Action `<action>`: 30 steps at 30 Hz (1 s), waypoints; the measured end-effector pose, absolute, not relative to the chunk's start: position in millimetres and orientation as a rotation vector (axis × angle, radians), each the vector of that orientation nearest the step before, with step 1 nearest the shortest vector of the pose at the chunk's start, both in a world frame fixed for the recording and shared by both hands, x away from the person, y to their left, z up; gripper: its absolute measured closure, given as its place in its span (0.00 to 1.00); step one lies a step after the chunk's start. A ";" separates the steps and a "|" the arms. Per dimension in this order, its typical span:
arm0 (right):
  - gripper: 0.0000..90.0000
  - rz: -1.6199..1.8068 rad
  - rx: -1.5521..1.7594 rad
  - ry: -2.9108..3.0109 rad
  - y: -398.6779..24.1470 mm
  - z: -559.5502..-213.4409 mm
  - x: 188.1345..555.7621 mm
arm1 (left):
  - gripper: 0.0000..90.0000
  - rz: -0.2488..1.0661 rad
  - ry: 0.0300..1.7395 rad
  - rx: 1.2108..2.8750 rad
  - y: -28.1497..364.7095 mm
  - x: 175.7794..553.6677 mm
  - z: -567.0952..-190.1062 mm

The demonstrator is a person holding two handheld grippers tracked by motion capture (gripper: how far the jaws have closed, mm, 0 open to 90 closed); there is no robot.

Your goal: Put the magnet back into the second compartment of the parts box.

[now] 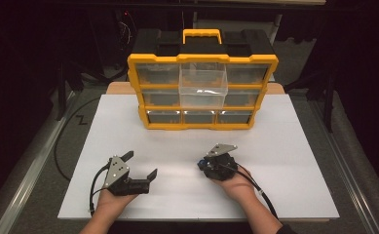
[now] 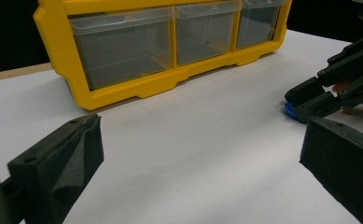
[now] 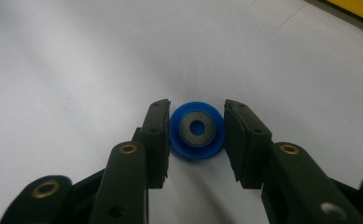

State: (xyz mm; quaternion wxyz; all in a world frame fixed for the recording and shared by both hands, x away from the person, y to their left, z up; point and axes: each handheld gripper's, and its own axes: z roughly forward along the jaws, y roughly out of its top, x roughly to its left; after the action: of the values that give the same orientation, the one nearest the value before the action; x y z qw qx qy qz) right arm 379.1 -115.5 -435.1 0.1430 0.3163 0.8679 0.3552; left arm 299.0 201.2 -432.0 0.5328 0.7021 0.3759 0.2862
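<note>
White tabletop [image 1: 284, 146] under dim light, dark room all round. Nearest, two hands on the near edge: left hand [image 1: 110, 197] palm-up under the left gripper [image 1: 141, 168], jaws spread wide on nothing, tilted toward the middle of the table, probably just parked out of the way. Right hand [image 1: 236, 184] cupping the right gripper [image 1: 202, 165], tipped down and leftward to the tabletop. Between its jaws, a small blue wheel [image 3: 197, 130] with a grey metal hub, lying flat on the table; left pad touching or nearly touching the rim, right pad a sliver off, so not yet a firm pinch. Low angle likely chosen to catch so flat a thing by its edge. Farther back, well apart, a yellow drawer organiser [image 1: 202, 92] facing the hands, one clear middle drawer [image 1: 202, 85] pulled out, perhaps waiting for the wheel.
</note>
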 end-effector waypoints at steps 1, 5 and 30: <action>0.72 1.022 0.904 2.503 -115.4 -435.0 379.0 | 0.00 0.683 0.896 1.673 201.2 298.9 -432.0; 0.72 1.023 0.895 2.499 -116.4 -433.6 378.6 | 0.00 0.684 0.895 1.677 201.8 298.2 -431.6; 0.72 1.056 0.947 2.439 -147.2 -422.2 371.0 | 0.00 0.689 0.889 1.685 200.4 299.2 -430.5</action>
State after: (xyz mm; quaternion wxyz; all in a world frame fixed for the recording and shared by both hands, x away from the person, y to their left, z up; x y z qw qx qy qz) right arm 371.0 -147.2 -422.2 0.1594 0.3313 0.8534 0.3695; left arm 299.2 200.4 -430.5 0.5293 0.7056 0.3723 0.2886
